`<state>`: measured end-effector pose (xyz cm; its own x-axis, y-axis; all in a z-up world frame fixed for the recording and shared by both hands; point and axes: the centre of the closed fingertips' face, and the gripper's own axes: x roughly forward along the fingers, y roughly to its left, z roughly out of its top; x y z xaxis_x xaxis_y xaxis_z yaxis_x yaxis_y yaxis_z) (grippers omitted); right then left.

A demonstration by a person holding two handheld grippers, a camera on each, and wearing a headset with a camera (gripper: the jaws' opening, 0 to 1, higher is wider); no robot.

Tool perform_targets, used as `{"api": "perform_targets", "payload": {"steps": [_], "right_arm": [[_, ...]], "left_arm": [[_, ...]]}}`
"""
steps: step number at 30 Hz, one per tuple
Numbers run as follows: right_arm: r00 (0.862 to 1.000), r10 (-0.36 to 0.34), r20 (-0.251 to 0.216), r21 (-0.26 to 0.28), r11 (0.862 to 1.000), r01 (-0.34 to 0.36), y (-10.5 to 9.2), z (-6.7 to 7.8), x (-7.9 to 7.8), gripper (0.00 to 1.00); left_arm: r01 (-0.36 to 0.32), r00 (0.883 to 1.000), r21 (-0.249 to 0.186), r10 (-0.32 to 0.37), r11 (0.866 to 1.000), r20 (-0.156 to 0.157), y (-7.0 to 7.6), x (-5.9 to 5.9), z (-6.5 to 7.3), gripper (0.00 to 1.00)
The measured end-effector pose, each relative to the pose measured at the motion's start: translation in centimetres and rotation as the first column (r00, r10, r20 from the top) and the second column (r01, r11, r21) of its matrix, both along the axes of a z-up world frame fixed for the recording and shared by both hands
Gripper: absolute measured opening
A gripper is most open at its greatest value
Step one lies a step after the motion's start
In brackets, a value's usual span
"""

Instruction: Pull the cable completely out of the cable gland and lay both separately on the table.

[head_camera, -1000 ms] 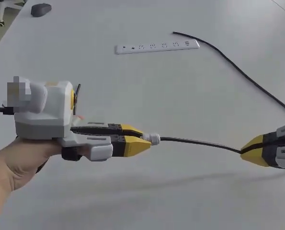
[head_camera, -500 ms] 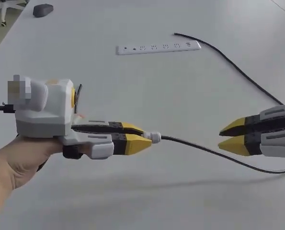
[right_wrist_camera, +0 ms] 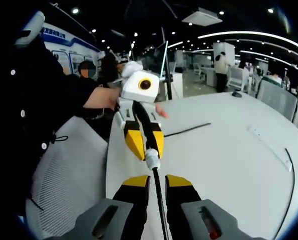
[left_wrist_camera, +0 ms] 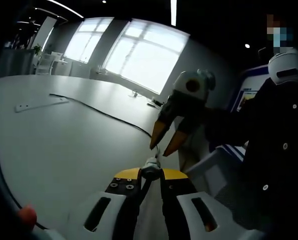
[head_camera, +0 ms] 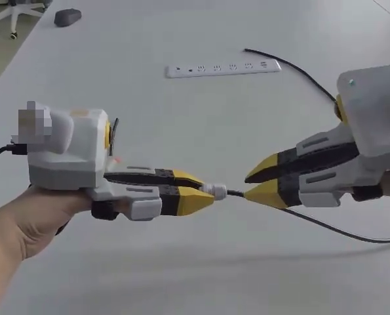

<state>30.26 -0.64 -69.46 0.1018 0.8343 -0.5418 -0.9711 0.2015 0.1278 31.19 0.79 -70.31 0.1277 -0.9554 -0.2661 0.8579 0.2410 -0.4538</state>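
Note:
In the head view a hand holds my left gripper [head_camera: 206,189] level above the table, shut on the white cable gland [head_camera: 214,191]. A thin black cable [head_camera: 326,224] leaves the gland and sags right, down to the table. My right gripper [head_camera: 247,186] faces it from the right, open, its yellow jaws above and below the cable just beside the gland. In the left gripper view the gland [left_wrist_camera: 151,169] sits pinched between my jaws, the right gripper [left_wrist_camera: 160,148] just beyond. In the right gripper view the cable [right_wrist_camera: 157,197] runs up between my open jaws to the gland [right_wrist_camera: 151,159].
A white power strip [head_camera: 224,67] lies at the far middle of the grey table [head_camera: 181,118], its black lead [head_camera: 299,69] trailing right. A dark mouse [head_camera: 67,17] sits at the far left corner near an office chair [head_camera: 11,10]. People stand beyond the table.
My right gripper let go of the cable's far stretch, opened, and moved left to just beside the gland. The cable now sags. The left gripper keeps its hold.

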Motion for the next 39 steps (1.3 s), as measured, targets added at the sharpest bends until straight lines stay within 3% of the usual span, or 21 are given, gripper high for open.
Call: {"api": "perform_targets", "payload": {"steps": [13, 27, 39], "right_arm": [[0.998, 0.065, 0.022, -0.039, 0.997, -0.064, 0.6, -1.0, -0.3, 0.01], [0.997, 0.064, 0.036, -0.045, 0.997, -0.062, 0.2, -1.0, 0.0, 0.0], [0.999, 0.015, 0.044, -0.09, 0.996, -0.011, -2.2, -2.1, 0.6, 0.0]], "left_arm": [[0.012, 1.0, -0.009, -0.012, 1.0, 0.016, -0.2, -0.3, 0.7, 0.15], [0.014, 1.0, -0.011, -0.014, 1.0, 0.024, -0.3, -0.2, 0.7, 0.15], [-0.009, 1.0, 0.004, 0.009, 1.0, 0.024, 0.3, 0.3, 0.3, 0.15]]}}
